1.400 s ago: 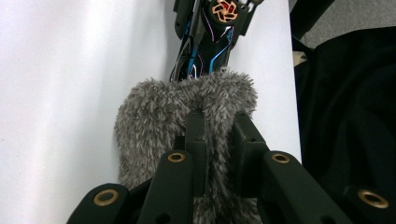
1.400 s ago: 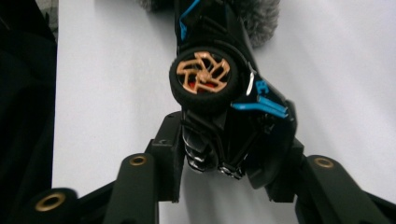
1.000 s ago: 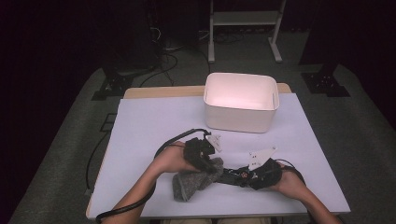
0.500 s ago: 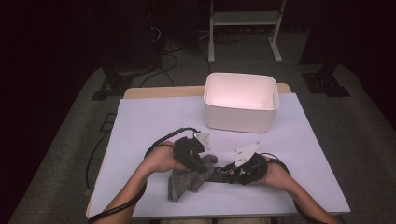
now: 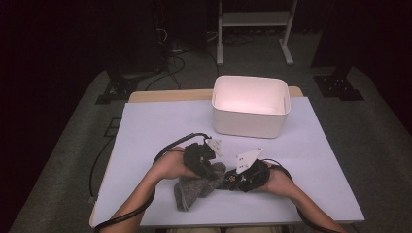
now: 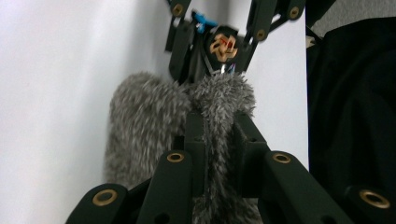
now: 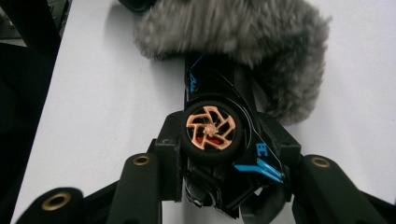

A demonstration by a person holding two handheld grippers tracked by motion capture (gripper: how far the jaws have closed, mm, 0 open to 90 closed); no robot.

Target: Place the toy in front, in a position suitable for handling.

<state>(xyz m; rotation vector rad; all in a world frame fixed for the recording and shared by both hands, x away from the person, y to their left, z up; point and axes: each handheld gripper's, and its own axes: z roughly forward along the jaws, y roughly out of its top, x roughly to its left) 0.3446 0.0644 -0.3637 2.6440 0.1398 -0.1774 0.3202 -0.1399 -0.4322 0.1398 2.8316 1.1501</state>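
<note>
A grey furry pouch lies on the white table near its front edge. My left gripper is shut on the pouch's upper edge; its jaws pinch the fur in the left gripper view. My right gripper is shut on a black toy car with gold wheels and blue trim, gripping it across its sides. The car points at the pouch, and its far end is hidden by the fur. The two grippers face each other, almost touching.
A white plastic bin stands open at the back of the table, right of centre. Cables trail from both grippers over the table's left and front. Dark floor and a metal stand lie beyond the table's far edge.
My right gripper has moved left with the car, closing on the left gripper and the pouch. The left gripper has barely shifted.
</note>
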